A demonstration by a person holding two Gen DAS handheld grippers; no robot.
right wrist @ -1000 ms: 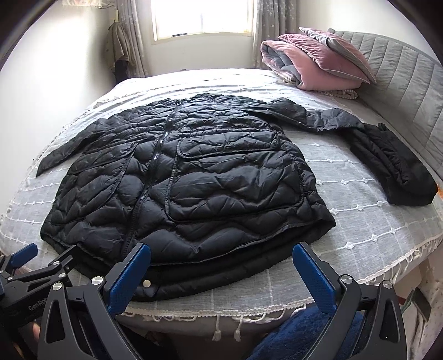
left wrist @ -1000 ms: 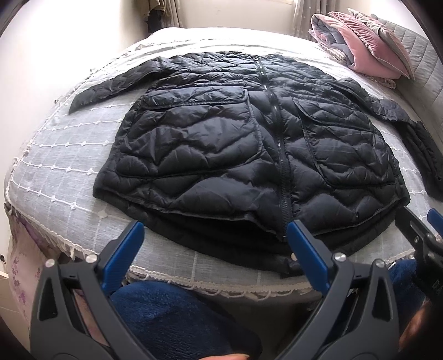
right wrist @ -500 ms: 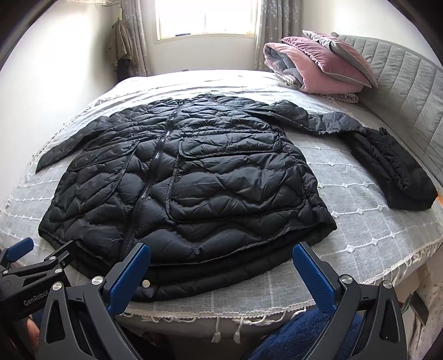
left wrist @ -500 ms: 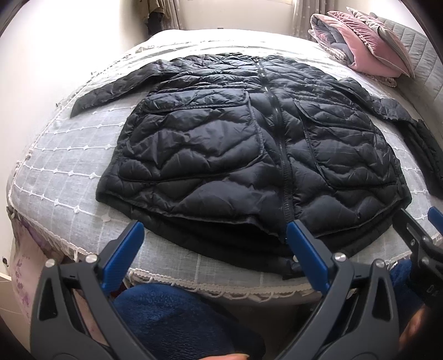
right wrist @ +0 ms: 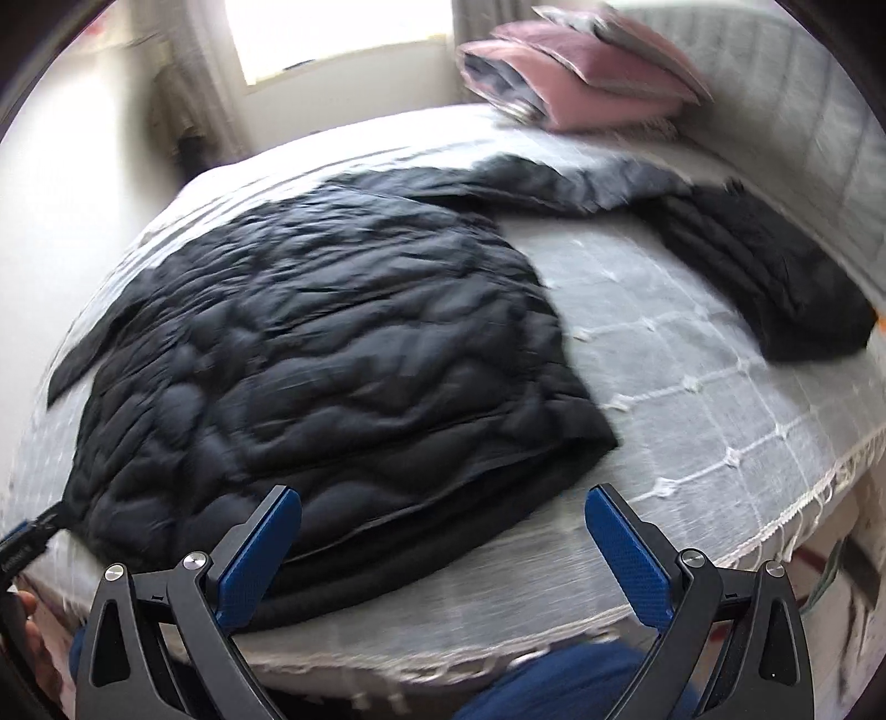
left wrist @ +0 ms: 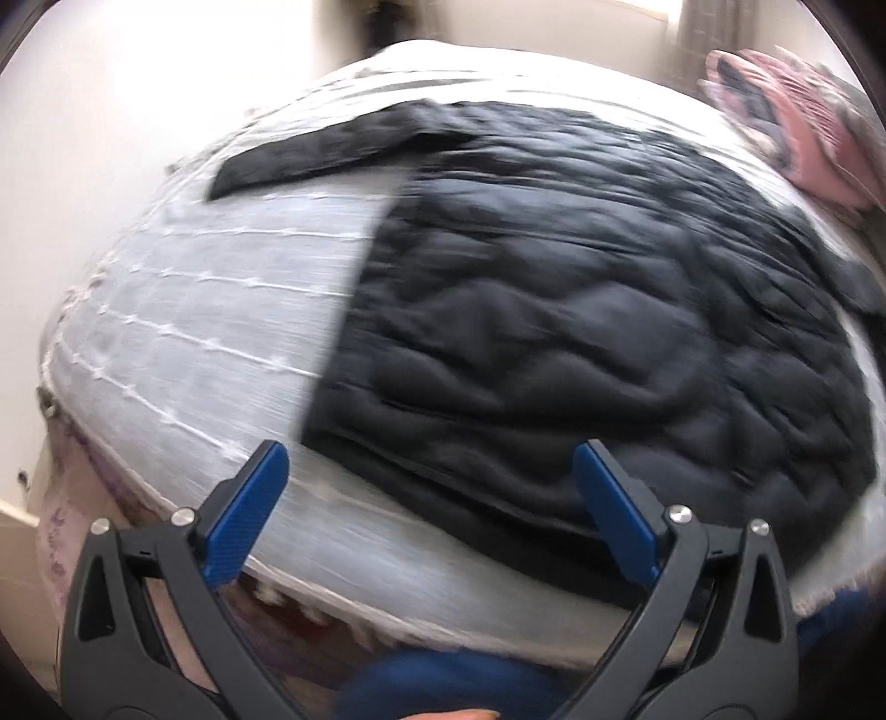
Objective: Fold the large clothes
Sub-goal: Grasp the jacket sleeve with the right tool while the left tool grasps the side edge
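Observation:
A black quilted puffer jacket (left wrist: 581, 310) lies spread front-up on the bed, both views blurred by motion. Its left sleeve (left wrist: 310, 149) stretches out to the far left. In the right wrist view the jacket (right wrist: 332, 343) fills the middle and its right sleeve (right wrist: 764, 266) lies bunched at the far right. My left gripper (left wrist: 432, 498) is open above the hem's left corner, holding nothing. My right gripper (right wrist: 443, 531) is open over the hem's right part, also with nothing in it. The tip of the left gripper (right wrist: 22, 545) shows at the left edge.
The bed carries a grey-white checked cover (left wrist: 183, 310) with a fringed edge (right wrist: 775, 531). Pink folded bedding and pillows (right wrist: 576, 72) sit at the head, by a grey padded headboard (right wrist: 830, 111). A window (right wrist: 332, 33) is behind. Blue-clad legs (right wrist: 581, 687) press the near edge.
Both grippers have swung apart: the left view has shifted left toward the hem's left corner, the right view has shifted right. Both stay open. The jacket has not moved.

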